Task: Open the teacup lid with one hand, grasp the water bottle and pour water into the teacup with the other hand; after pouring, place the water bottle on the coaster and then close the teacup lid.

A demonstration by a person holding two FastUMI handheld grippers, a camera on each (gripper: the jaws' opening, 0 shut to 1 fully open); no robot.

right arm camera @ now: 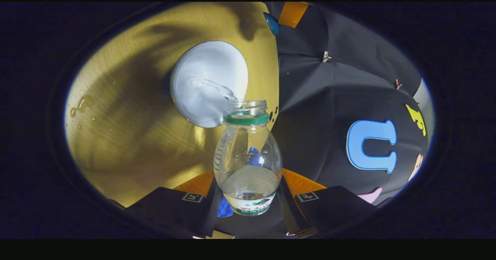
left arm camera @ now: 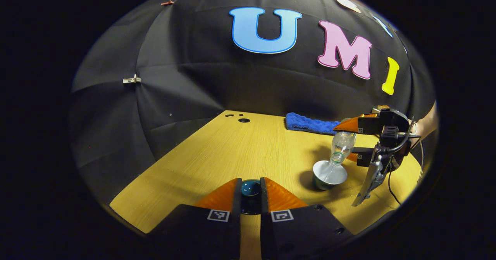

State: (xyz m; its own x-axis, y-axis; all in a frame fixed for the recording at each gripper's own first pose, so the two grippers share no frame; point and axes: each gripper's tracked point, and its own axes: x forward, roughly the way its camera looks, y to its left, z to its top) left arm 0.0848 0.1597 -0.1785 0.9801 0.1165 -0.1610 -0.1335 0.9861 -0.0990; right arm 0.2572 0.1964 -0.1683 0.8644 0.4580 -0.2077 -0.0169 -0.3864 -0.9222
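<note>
Right gripper view: we find the right gripper (right arm camera: 248, 198) pinching the tilted water bottle (right arm camera: 248, 163), teacup (right arm camera: 209, 83) at 11 o'clock; left gripper (left arm camera: 250, 192) clamps the lid (left arm camera: 250, 187).

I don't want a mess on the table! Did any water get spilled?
Yes, a little. In the right gripper view, small puddles and drops sit on the wooden table, away from the teacup. The water bottle, held tilted in the right tongs, is pouring a stream into the cup.
</note>
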